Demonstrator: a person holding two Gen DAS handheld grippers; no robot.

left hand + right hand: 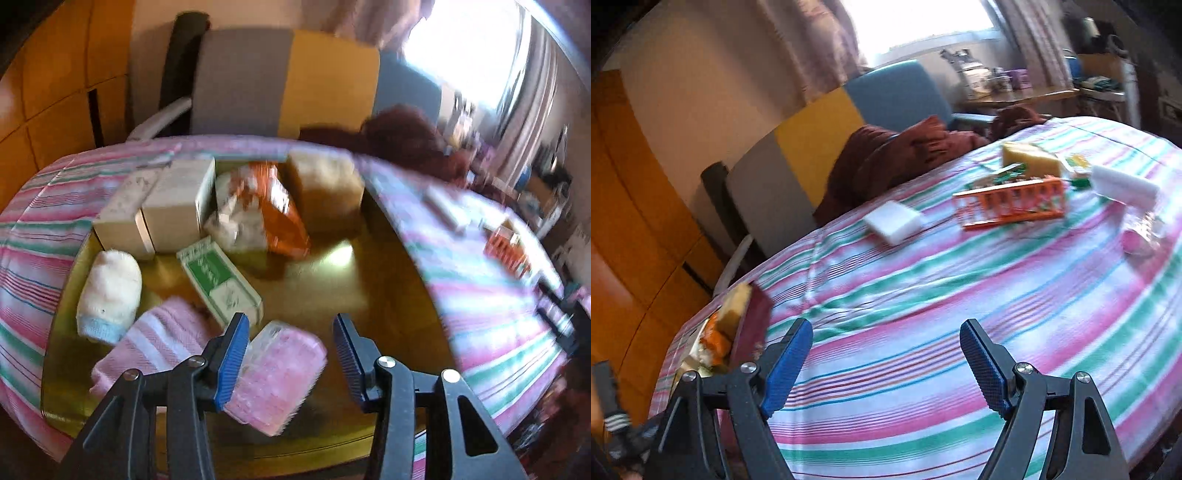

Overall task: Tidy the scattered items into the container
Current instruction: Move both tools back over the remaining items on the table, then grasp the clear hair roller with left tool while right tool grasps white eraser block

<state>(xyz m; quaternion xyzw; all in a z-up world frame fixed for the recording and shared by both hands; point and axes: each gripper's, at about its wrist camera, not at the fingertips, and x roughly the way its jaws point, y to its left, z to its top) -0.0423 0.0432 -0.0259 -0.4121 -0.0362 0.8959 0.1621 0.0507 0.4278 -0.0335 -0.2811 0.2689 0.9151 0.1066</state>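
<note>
The container (369,280) is a shallow box with a glossy golden floor, set on the striped tablecloth. Inside lie a pink fluffy pack (277,373), a pink striped cloth (162,339), a white sock roll (110,295), a green-and-white box (218,277), beige boxes (173,206), an orange packet (280,210) and a yellow sponge (325,184). My left gripper (291,332) hangs open over the container, just above the pink pack. My right gripper (886,350) is open and empty above the cloth. Ahead of it lie a white sponge (894,221), an orange packet (1012,203), a yellow sponge (1030,158), a white roll (1123,188) and a pink item (1137,240).
The container's dark red wall (757,321) shows at the right wrist view's left edge. A dark red garment (897,158) lies at the table's far edge, before a chair (812,144) with grey, yellow and blue panels. Orange cabinets (55,74) stand to the left.
</note>
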